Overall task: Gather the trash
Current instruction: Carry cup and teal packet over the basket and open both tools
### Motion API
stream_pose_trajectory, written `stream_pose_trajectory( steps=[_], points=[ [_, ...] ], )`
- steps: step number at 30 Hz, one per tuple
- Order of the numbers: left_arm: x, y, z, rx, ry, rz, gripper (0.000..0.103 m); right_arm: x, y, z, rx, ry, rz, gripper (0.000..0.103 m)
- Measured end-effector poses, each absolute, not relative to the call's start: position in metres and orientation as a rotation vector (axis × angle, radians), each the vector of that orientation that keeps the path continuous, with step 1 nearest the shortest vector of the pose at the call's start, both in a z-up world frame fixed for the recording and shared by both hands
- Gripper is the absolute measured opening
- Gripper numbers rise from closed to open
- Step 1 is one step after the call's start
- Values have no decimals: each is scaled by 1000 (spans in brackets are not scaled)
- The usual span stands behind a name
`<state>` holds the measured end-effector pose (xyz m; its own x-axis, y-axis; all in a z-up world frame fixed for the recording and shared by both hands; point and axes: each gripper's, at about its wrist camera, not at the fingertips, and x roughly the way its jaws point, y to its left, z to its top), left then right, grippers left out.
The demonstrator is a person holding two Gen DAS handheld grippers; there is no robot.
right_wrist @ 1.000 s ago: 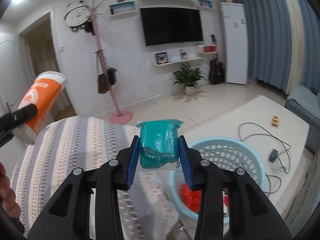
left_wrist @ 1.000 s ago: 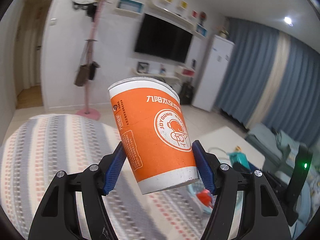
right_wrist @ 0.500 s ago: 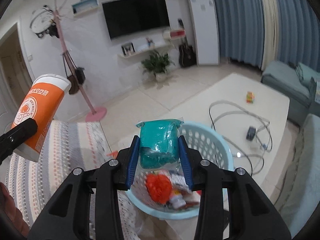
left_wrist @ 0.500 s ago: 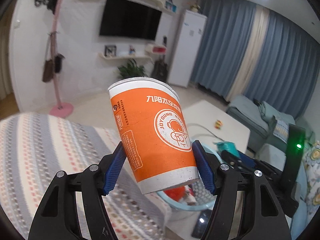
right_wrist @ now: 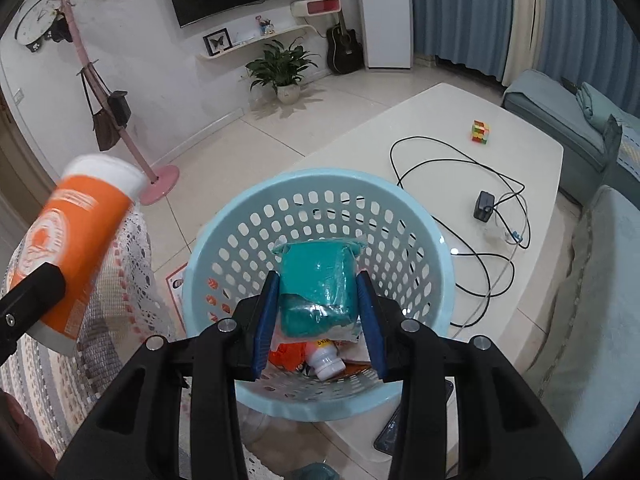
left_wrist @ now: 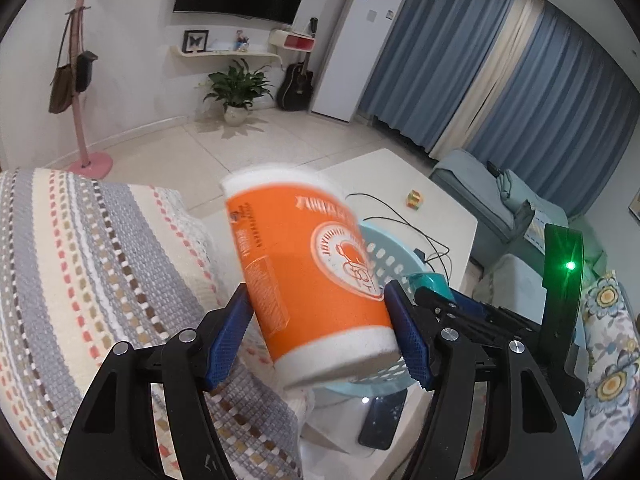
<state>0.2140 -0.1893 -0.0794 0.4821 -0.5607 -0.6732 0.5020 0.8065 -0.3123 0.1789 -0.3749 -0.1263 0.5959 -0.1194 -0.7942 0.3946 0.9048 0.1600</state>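
My left gripper (left_wrist: 320, 332) is shut on an orange paper cup (left_wrist: 308, 276), tilted and blurred, just left of the light blue basket (left_wrist: 390, 254). The cup (right_wrist: 76, 248) also shows at the left of the right wrist view. My right gripper (right_wrist: 318, 320) is shut on a teal plastic packet (right_wrist: 318, 284) and holds it over the mouth of the basket (right_wrist: 256, 224). Inside the basket lie a small white bottle (right_wrist: 326, 362) and orange wrappers (right_wrist: 288, 356).
The basket stands on a white table (right_wrist: 440, 120) with a black cable (right_wrist: 452, 208), a charger (right_wrist: 485, 206) and a puzzle cube (right_wrist: 481, 132). A phone (left_wrist: 380, 420) lies by the basket. A striped sofa cover (left_wrist: 80, 280) is at left, a blue sofa (right_wrist: 560, 108) at right.
Both grippers have swung right and down toward the basket. The packet is now over the basket's mouth, and the cup has come close to its left rim.
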Motion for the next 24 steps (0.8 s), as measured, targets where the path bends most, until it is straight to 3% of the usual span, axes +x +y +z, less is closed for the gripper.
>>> stream_pose_trajectory(
  steps=[2, 7, 18, 24],
  points=[
    [212, -188, -77, -82, 827, -639, 69, 178, -374, -124, 334, 876, -306, 38],
    [207, -179, -66, -99, 797, -649, 72, 172, -379, -111, 339, 835, -321, 64],
    [182, -133, -50, -136, 735, -597, 72, 159, -357, -81, 328, 768, -272, 65],
    [162, -105, -23, -135, 642, -539, 77, 148, -328, -56, 304, 704, -204, 76]
  ],
)
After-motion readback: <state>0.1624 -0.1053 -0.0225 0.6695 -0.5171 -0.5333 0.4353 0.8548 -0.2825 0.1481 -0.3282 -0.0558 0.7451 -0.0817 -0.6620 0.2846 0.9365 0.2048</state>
